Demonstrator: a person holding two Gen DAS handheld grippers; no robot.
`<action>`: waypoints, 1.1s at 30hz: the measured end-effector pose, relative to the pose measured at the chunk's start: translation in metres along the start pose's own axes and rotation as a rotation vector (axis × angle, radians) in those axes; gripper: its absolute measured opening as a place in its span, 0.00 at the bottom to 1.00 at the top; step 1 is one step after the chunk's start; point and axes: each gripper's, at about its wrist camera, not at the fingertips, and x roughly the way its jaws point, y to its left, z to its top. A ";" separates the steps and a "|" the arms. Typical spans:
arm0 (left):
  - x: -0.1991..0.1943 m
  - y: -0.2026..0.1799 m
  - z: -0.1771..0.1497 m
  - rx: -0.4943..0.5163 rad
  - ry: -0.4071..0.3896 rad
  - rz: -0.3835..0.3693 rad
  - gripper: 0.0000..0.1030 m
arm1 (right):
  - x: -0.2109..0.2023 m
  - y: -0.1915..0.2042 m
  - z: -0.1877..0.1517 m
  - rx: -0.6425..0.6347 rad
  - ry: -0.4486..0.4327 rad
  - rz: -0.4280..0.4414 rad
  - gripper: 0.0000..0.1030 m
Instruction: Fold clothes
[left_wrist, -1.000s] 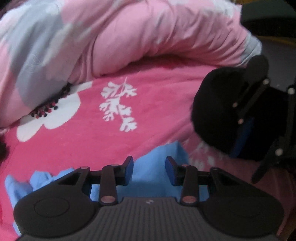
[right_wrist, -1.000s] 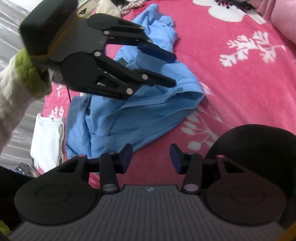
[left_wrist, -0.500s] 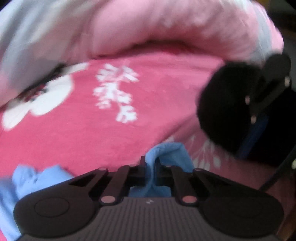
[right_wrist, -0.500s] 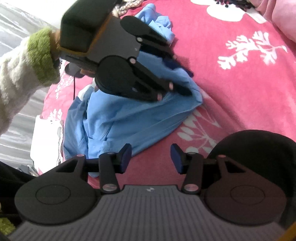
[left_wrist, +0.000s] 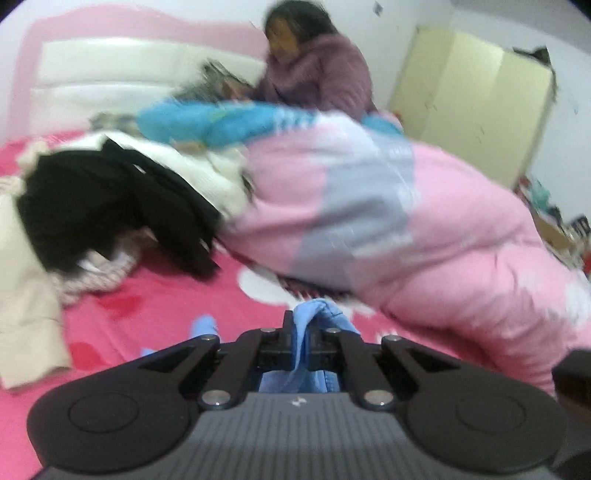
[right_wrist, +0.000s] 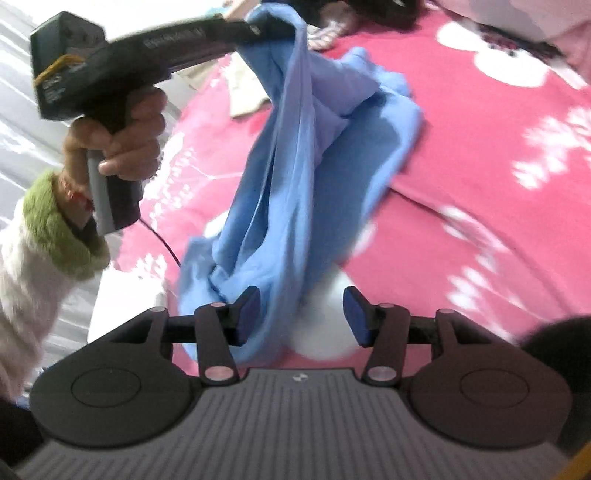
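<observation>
Left gripper (left_wrist: 303, 341) clamped on blue shirt (right_wrist: 295, 177), lifted above pink bed (right_wrist: 480, 177); right gripper (right_wrist: 301, 317) spread apart.

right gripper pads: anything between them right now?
Yes: in the right wrist view, the hanging blue shirt drapes between the open right gripper pads, ungrasped.

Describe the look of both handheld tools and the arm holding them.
The right tool has a grey ribbed body, black rounded linkages with silver rivets, and dark blue pads. The left tool matches; its black pistol handle trails a thin black cable. The bare hand emerges from a cream fleece sleeve with a green cuff.
</observation>
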 end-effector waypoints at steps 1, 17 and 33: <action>-0.006 0.001 0.001 -0.006 -0.015 0.012 0.04 | 0.004 0.008 0.001 -0.011 -0.014 0.008 0.51; -0.034 0.013 -0.013 -0.031 -0.086 0.108 0.04 | 0.092 0.077 -0.039 -0.479 -0.048 -0.332 0.20; -0.220 -0.023 0.039 -0.120 -0.483 0.376 0.04 | -0.058 0.085 -0.024 -0.560 -0.645 -0.446 0.00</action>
